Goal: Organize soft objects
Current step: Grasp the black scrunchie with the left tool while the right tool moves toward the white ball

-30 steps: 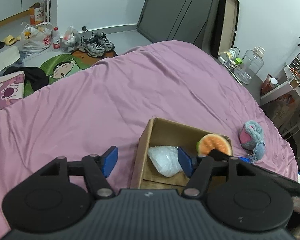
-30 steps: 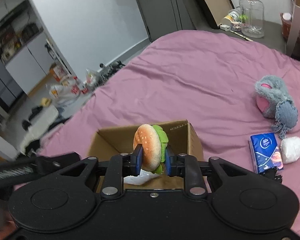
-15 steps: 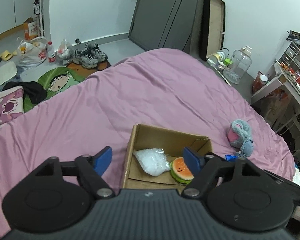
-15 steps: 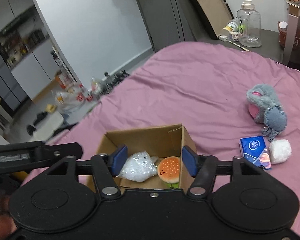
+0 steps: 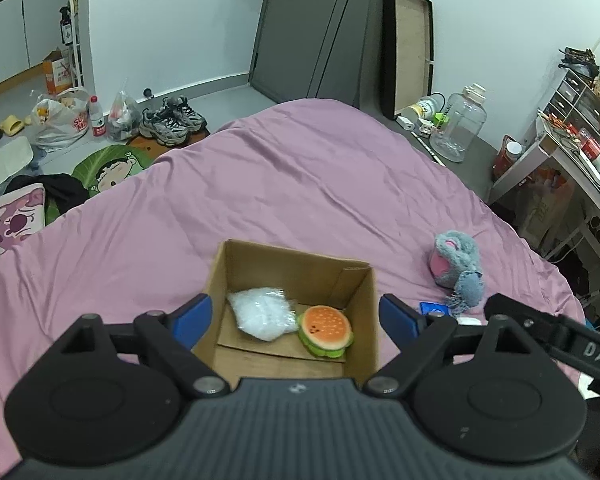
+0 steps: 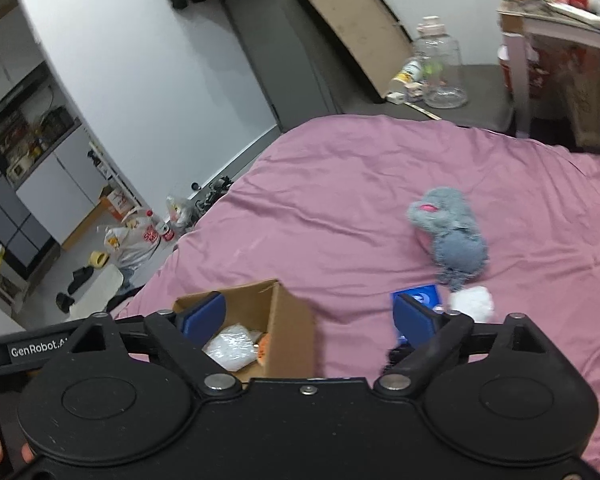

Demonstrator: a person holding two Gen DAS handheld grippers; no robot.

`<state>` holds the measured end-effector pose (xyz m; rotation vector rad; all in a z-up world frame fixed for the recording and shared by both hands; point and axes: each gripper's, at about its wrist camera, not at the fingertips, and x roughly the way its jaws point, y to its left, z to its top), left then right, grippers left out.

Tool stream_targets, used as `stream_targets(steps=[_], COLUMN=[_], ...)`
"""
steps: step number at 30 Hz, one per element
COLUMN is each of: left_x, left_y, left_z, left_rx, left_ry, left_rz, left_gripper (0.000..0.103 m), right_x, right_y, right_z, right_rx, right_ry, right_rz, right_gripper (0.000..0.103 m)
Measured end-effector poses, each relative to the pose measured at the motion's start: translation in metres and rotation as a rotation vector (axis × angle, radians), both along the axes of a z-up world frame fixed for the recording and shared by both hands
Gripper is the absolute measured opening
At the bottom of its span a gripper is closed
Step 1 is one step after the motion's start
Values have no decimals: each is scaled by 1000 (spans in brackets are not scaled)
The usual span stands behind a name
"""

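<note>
Both pairs of jaws are opening and hold nothing. Left gripper [image 5: 295, 314] hangs over the near edge of a cardboard box [image 5: 362, 308], its blue pads [image 5: 192, 316] spread to either side of it without touching. Right gripper [image 6: 310, 316] is spread as wide above the purple bedcover [image 6: 340, 208], with the box's right wall [image 6: 294, 332] showing between its pads.

Inside the box, on its floor, lie two things: a crumpled clear plastic bag [image 5: 262, 312] on the left and a burger plush toy [image 5: 326, 330] on the right, touching each other, the burger's orange bun turned up. From the right wrist view only an orange edge of the toy is visible behind the wall.

Right of the box, on the bedcover, lie a blue tissue pack [image 6: 418, 294] and a white fluffy ball [image 6: 472, 300], just beside each other. Farther off, touching or nearly touching the ball, sits a grey and pink plush animal [image 6: 450, 236].

Beyond the bed's far right corner stands a large clear water jug [image 5: 458, 128] on a dark surface. On the floor to the far left are a pair of sneakers [image 5: 172, 122] and plastic bags [image 5: 62, 120].
</note>
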<state>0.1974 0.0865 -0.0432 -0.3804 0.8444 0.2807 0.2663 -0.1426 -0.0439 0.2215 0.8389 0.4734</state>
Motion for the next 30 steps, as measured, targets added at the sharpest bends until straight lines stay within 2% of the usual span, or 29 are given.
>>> stream_targets(steps=[11, 21, 30], left_x=[14, 36, 57], left_y=[-65, -122, -157], left_z=[1, -18, -54], left_rx=[11, 5, 7], left_ry=[-22, -19, 42], left_rz=[-9, -1, -16], left_gripper=[89, 89, 82], right_x=[21, 42, 62], right_y=[-86, -139, -154], right_z=[-10, -46, -85], right_rx=[88, 200, 272], right_ry=[62, 174, 291], right_rz=[-112, -210, -229], right_gripper=[97, 96, 80])
